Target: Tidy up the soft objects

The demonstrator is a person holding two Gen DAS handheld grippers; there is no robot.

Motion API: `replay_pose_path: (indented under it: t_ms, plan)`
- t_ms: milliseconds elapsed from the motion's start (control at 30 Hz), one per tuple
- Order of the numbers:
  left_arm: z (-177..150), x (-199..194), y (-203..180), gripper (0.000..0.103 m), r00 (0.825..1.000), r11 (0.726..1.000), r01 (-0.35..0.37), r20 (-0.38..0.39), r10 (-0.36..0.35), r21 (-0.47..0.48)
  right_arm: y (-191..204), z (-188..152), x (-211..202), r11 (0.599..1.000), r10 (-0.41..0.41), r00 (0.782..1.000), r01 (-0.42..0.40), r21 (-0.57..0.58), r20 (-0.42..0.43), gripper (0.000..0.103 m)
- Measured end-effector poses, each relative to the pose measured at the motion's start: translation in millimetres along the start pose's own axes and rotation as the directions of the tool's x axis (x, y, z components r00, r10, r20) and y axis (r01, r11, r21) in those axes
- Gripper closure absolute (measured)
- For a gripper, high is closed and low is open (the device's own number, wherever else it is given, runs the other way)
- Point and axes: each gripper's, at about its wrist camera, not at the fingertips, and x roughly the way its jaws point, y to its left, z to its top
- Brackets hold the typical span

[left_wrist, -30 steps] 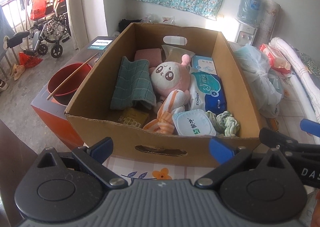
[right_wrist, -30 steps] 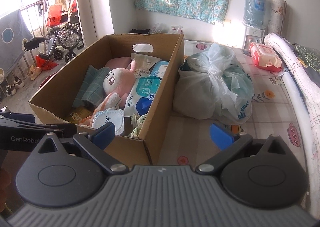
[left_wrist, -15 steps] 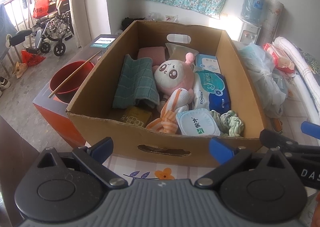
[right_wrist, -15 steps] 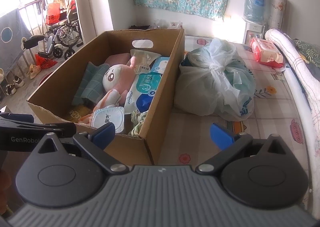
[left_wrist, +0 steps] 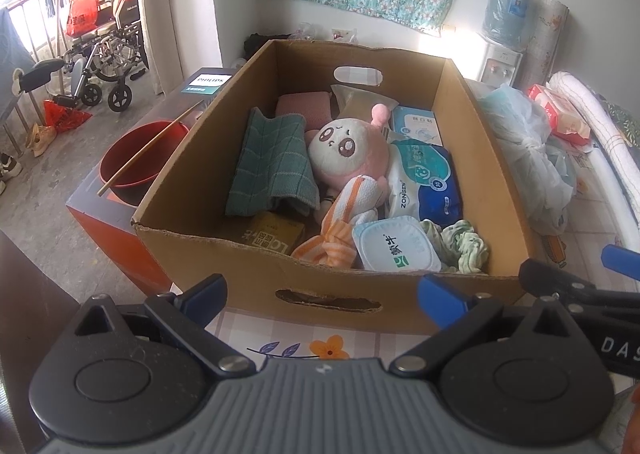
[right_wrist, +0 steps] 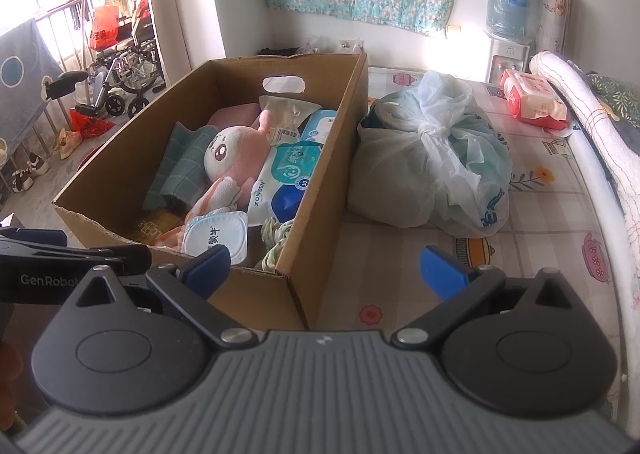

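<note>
A cardboard box (left_wrist: 400, 294) (right_wrist: 324, 182) stands on a patterned bed. Inside lie a pink plush doll (left_wrist: 348, 152) (right_wrist: 236, 150), a green checked cloth (left_wrist: 272, 162) (right_wrist: 180, 166), a pink cloth (left_wrist: 302, 104), an orange striped cloth (left_wrist: 344, 222), blue wipe packs (left_wrist: 424, 178) (right_wrist: 288, 174), a white tub (left_wrist: 394, 250) and a crumpled pale green cloth (left_wrist: 464, 244). My left gripper (left_wrist: 324, 292) is open and empty before the box's near wall. My right gripper (right_wrist: 324, 264) is open and empty at the box's near right corner.
A tied plastic bag (right_wrist: 432, 158) (left_wrist: 528, 150) lies right of the box. A red tissue pack (right_wrist: 532, 98) and a rolled quilt (right_wrist: 592, 126) lie at the right. A red basin (left_wrist: 136, 158) with a stick sits on an orange box at the left. A water dispenser (right_wrist: 506, 26) stands at the back.
Both grippers have drawn back and risen a little, so the box sits slightly farther and more of its inside shows. Both stay open and empty.
</note>
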Motion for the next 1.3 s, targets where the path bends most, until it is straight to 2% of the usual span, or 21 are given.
replay_pose_path:
  t_ms: [1300]
  plan:
    - [-4.8,4.2,1.1,0.001,0.999,1.000,0.003,-0.045,-0.004,-0.023,1.2,-3.5,5.8,1.000,-0.001,0.999,0.000,-0.002,-0.033,0.001]
